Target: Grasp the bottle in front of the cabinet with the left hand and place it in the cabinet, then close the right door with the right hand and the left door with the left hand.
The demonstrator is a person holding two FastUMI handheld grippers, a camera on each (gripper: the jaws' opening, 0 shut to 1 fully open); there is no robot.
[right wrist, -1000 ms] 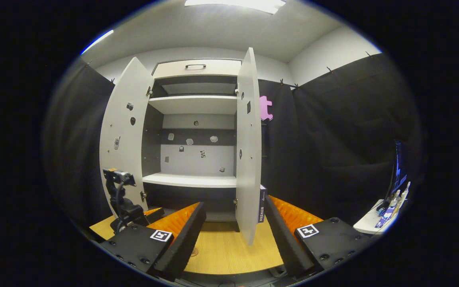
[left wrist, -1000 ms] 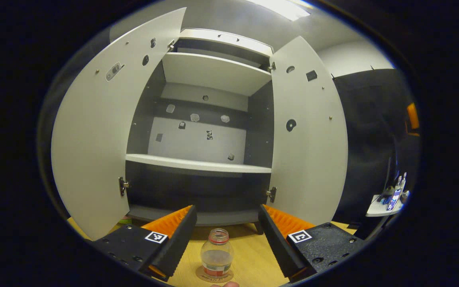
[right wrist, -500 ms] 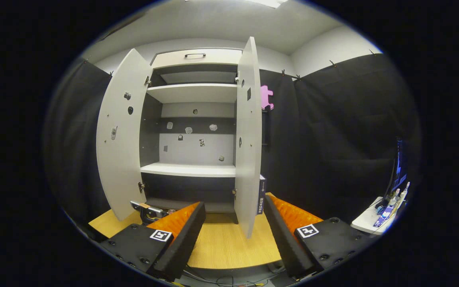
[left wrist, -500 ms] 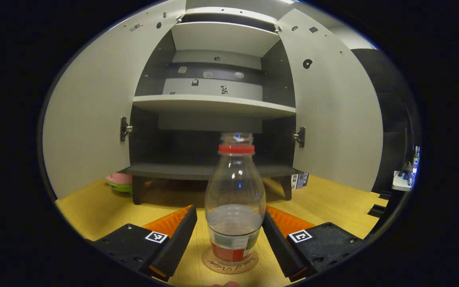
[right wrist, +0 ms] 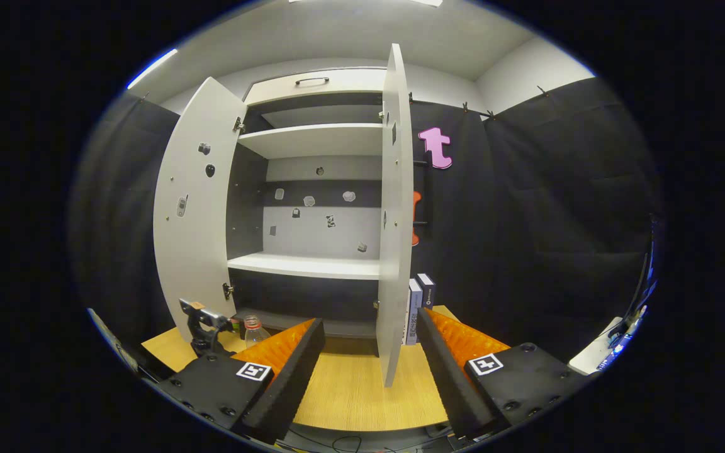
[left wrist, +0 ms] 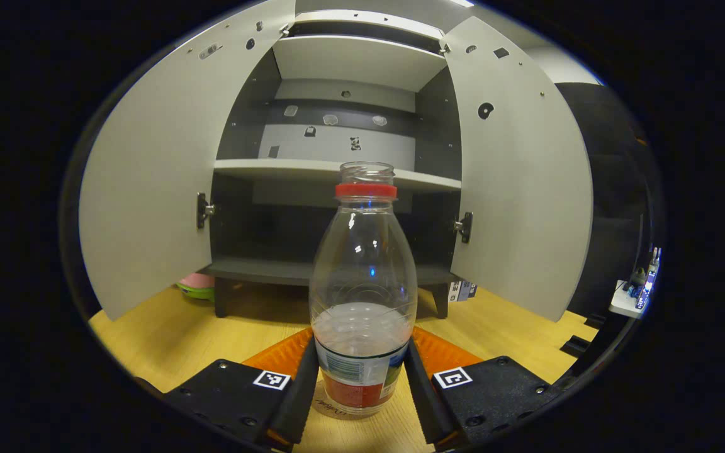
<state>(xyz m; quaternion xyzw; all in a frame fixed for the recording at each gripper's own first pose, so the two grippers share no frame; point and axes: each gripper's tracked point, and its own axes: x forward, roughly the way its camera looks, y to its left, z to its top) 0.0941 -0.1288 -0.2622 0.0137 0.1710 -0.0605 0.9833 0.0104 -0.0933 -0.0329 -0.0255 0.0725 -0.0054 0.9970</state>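
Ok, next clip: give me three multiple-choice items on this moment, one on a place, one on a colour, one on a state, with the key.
1. Where does the clear plastic bottle stand?
A. on the wooden tabletop in front of the cabinet
B. on the white middle shelf
C. on the top shelf

2. What colour is the ring around the bottle's neck?
A. blue
B. red
C. green

3. How are the grey cabinet's doors?
A. both shut
B. left shut, right open
C. both open

Key: 1 A, it stands on the tabletop between the left tongs, ahead of the cabinet. 2 B, a red band sits below the uncapped mouth. 3 C, the left door and the right door both swing outward.
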